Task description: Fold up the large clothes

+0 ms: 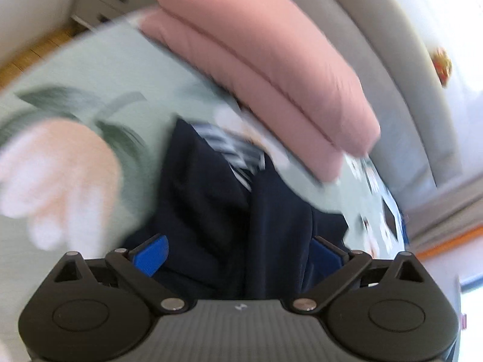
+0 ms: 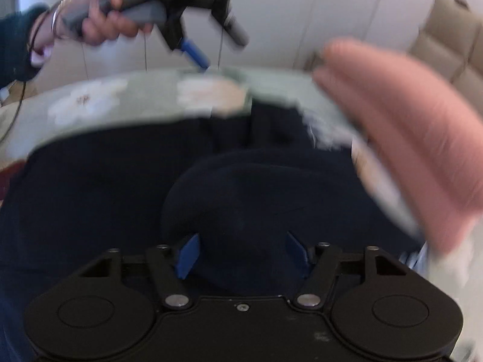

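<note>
A navy garment (image 1: 211,199) lies on the bed, with a blue-and-white striped lining (image 1: 232,147) showing at its far end. My left gripper (image 1: 238,250) hovers over its near part, the blue pads (image 1: 151,255) wide apart and nothing pinched. In the right wrist view the navy garment (image 2: 105,187) fills the middle. A rounded hump of its cloth sits between the spread pads (image 2: 188,255) of my right gripper (image 2: 243,253). A hand (image 2: 102,18) holds the left gripper (image 2: 211,45) above the bed's far edge. Both views are blurred.
The bed has a mint floral sheet (image 1: 90,69). Two stacked pink pillows (image 1: 271,60) lie beside the garment's far end, pink pillows (image 2: 407,120) on the right. A drawer unit (image 1: 105,0) and wooden floor (image 1: 39,51) are beyond the bed; a padded headboard (image 1: 377,45) runs at right.
</note>
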The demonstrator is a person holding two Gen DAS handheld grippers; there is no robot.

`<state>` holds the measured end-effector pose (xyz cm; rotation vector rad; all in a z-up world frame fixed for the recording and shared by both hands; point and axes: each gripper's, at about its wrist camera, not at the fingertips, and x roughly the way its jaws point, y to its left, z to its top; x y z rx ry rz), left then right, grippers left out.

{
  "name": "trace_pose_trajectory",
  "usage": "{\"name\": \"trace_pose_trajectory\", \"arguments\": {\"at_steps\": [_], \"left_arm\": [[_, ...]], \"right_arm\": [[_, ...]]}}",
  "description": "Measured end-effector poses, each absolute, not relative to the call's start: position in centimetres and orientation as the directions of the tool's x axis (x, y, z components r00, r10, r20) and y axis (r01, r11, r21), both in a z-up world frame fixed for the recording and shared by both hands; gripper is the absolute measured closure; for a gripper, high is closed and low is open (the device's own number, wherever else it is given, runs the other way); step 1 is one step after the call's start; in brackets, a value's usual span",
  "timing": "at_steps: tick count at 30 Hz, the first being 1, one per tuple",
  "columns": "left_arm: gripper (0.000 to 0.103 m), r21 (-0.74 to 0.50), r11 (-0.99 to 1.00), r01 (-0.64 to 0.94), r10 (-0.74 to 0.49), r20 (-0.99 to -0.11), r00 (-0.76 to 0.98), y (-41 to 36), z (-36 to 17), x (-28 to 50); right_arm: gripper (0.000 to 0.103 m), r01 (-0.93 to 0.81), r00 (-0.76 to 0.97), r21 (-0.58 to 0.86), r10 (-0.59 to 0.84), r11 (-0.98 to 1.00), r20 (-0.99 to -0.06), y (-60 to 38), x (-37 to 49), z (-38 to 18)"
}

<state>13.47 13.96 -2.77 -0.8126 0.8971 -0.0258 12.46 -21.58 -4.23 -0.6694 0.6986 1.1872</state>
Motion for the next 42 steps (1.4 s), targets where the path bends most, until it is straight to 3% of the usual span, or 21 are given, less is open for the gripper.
{"name": "trace_pose_trajectory", "arguments": {"at_steps": [5, 7, 9, 13, 15, 17, 19, 20, 22, 23, 24, 25, 26, 27, 29, 32, 33, 35, 42], "left_arm": [[0.005, -0.636, 0.721, -0.274, -0.443, -0.727, 0.524, 9.6, -7.6, 17.4], [0.016, -0.646, 0.714, -0.27, -0.473, -0.73, 0.494, 8.1, -9.2, 18.1], [0.078, -0.658, 0.713, -0.241, -0.502, -0.72, 0.48, 7.0, -10.9, 18.6], [0.09, -0.647, 0.725, -0.237, -0.47, -0.716, 0.516, 6.3, -11.8, 17.9], [0.091, -0.651, 0.723, -0.232, -0.431, -0.687, 0.585, 6.8, -11.0, 16.7], [0.091, -0.599, 0.761, -0.249, -0.358, -0.708, 0.608, 7.0, -10.6, 16.0], [0.091, -0.629, 0.725, -0.282, -0.392, -0.713, 0.581, 7.3, -12.0, 16.2], [0.091, -0.641, 0.706, -0.301, -0.404, -0.713, 0.573, 7.4, -12.5, 16.4], [0.084, -0.646, 0.708, -0.285, -0.411, -0.705, 0.578, 7.2, -12.2, 16.2], [0.072, -0.638, 0.719, -0.276, -0.406, -0.707, 0.578, 7.1, -11.8, 16.0], [0.053, -0.632, 0.727, -0.27, -0.409, -0.713, 0.57, 7.0, -11.4, 16.1], [0.044, -0.634, 0.727, -0.263, -0.419, -0.714, 0.561, 7.0, -11.0, 16.0], [0.027, -0.644, 0.723, -0.252, -0.435, -0.707, 0.557, 6.9, -10.8, 15.7], [0.02, -0.653, 0.72, -0.235, -0.452, -0.698, 0.555, 6.8, -10.4, 15.6], [0.02, -0.645, 0.74, -0.191, -0.47, -0.7, 0.538, 5.8, -10.0, 15.6], [0.024, -0.546, 0.818, -0.18, -0.426, -0.785, 0.449, 4.5, -10.8, 15.5], [0.026, -0.511, 0.837, -0.196, -0.403, -0.818, 0.411, 4.2, -11.6, 15.4], [0.027, -0.534, 0.82, -0.208, -0.407, -0.798, 0.445, 4.6, -12.0, 14.5], [0.029, -0.501, 0.839, -0.212, -0.378, -0.818, 0.434, 4.7, -11.8, 14.2]], "right_arm": [[0.021, -0.811, 0.293, 0.162, 0.631, 0.562, -0.718, -23.9, 16.5, -3.3], [0.02, -0.676, 0.332, 0.215, 0.552, 0.704, -0.765, -24.4, 19.5, -4.3], [0.02, -0.553, 0.337, 0.26, 0.498, 0.792, -0.799, -24.7, 21.7, -6.1], [0.022, -0.33, 0.297, 0.445, 0.539, 0.833, -0.788, -24.8, 25.0, -10.6], [0.095, -0.367, 0.382, 0.403, 0.53, 0.839, -0.757, -25.2, 23.8, -9.9], [0.1, -0.399, 0.464, 0.318, 0.489, 0.86, -0.739, -25.4, 23.1, -8.7], [0.1, -0.323, 0.447, 0.342, 0.461, 0.882, -0.767, -26.5, 23.9, -9.3], [0.099, -0.284, 0.418, 0.376, 0.467, 0.882, -0.78, -26.9, 24.3, -9.8], [0.084, -0.221, 0.41, 0.412, 0.467, 0.884, -0.783, -27.3, 24.1, -9.6], [0.054, -0.196, 0.417, 0.421, 0.464, 0.886, -0.782, -27.8, 23.8, -9.2], [0.025, -0.175, 0.424, 0.435, 0.466, 0.883, -0.776, -28.2, 23.4, -8.8], [0.021, -0.158, 0.434, 0.474, 0.492, 0.866, -0.755, -28.4, 22.8, -8.2], [0.02, -0.154, 0.43, 0.513, 0.524, 0.845, -0.735, -28.8, 22.0, -7.8], [0.021, -0.157, 0.412, 0.544, 0.556, 0.824, -0.722, -28.8, 21.3, -7.4], [0.02, -0.225, 0.401, 0.515, 0.56, 0.827, -0.725, -27.3, 19.7, -6.7], [0.015, -0.441, 0.348, 0.332, 0.499, 0.834, -0.794, -23.5, 17.0, -6.9], [0.015, -0.493, 0.324, 0.232, 0.425, 0.838, -0.845, -22.2, 16.2, -7.9], [0.015, -0.495, 0.321, 0.114, 0.304, 0.861, -0.897, -21.6, 15.5, -10.3], [0.007, -0.477, 0.352, 0.126, 0.32, 0.87, -0.88, -23.4, 14.8, -10.1]]}}
